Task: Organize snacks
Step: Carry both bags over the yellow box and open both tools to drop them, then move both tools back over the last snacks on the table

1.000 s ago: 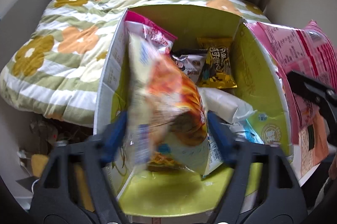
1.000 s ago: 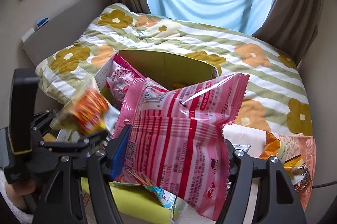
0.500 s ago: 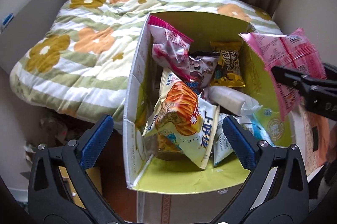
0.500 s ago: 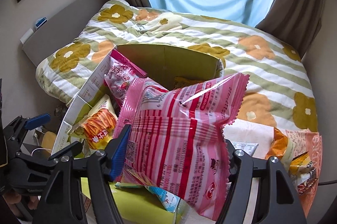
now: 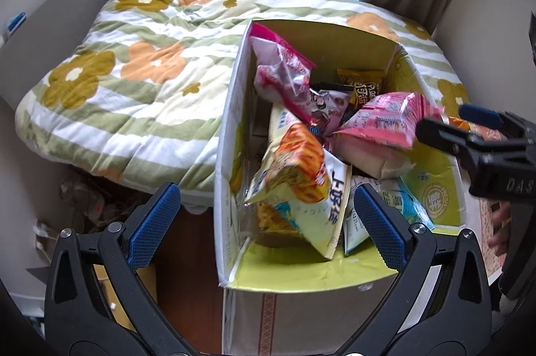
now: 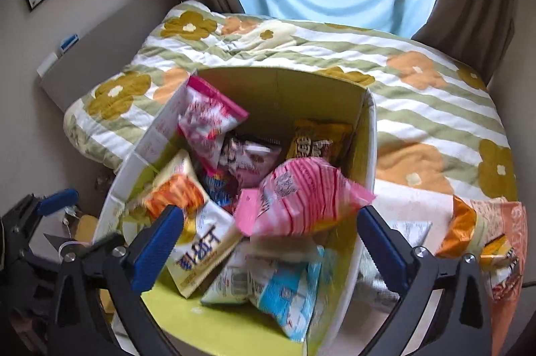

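We are holding both grippers, left (image 5: 264, 215) and right (image 6: 268, 238), wide open and gripping nothing. The pink bag (image 6: 301, 198) is lying inside the box (image 6: 365, 161), on other snacks, beside the orange bag (image 5: 294, 165).

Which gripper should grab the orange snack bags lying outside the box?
Right. The right gripper is open and empty, and the orange snack bags lie just off its right side; the left gripper faces the box.

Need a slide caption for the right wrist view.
Open right gripper above the snack-filled box, pink striped bag on top.
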{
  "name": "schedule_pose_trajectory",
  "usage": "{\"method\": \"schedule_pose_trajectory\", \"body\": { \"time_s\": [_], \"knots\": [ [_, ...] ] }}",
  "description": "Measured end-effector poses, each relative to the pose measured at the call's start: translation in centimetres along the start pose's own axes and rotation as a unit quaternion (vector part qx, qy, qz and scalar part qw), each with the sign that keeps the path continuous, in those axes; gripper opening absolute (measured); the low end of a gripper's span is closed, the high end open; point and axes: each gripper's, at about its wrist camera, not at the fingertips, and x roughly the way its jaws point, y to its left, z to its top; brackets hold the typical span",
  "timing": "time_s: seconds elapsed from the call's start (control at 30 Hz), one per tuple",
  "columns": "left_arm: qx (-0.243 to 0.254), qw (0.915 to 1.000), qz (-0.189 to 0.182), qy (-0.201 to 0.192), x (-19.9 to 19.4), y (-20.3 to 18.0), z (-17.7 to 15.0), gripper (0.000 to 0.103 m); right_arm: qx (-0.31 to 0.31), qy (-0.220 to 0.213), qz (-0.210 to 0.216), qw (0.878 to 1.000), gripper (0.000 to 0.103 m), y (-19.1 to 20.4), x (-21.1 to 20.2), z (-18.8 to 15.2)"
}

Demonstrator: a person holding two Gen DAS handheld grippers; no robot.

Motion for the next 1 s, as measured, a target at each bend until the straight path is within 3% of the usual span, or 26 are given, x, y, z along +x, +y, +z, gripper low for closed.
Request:
{"method": "schedule_pose_trajectory", "body": {
  "time_s": [0.17, 0.43, 0.63, 0.8, 1.0],
  "knots": [
    [-0.011, 0.9998, -0.015, -0.009, -0.3, 0.7, -0.7, 0.103, -0.005, -0.003, -0.008, 1.000, 0.103, 0.8, -0.8, -1.3],
    [0.011, 0.9992, -0.028, -0.024, -1.9, 0.2, -0.7, 0.103, 0.019, -0.038, -0.005, 0.999, 0.103, 0.8, -3.5, -1.8],
    [0.026, 0.9976, -0.056, -0.031, -2.7, -1.1, 0.2, 0.103, 0.030, -0.054, -0.045, 0.997, 0.103, -0.5, -6.5, -2.6],
    [0.048, 0.9947, -0.081, -0.040, -3.1, -4.0, 1.4, 0.103, 0.052, -0.075, -0.081, 0.993, 0.103, -2.8, -8.9, -3.5],
    [0.089, 0.9902, -0.099, -0.041, -2.6, -10.1, 2.7, 0.103, 0.078, -0.096, -0.123, 0.985, 0.103, -8.0, -11.6, -4.8]
  ]
}}
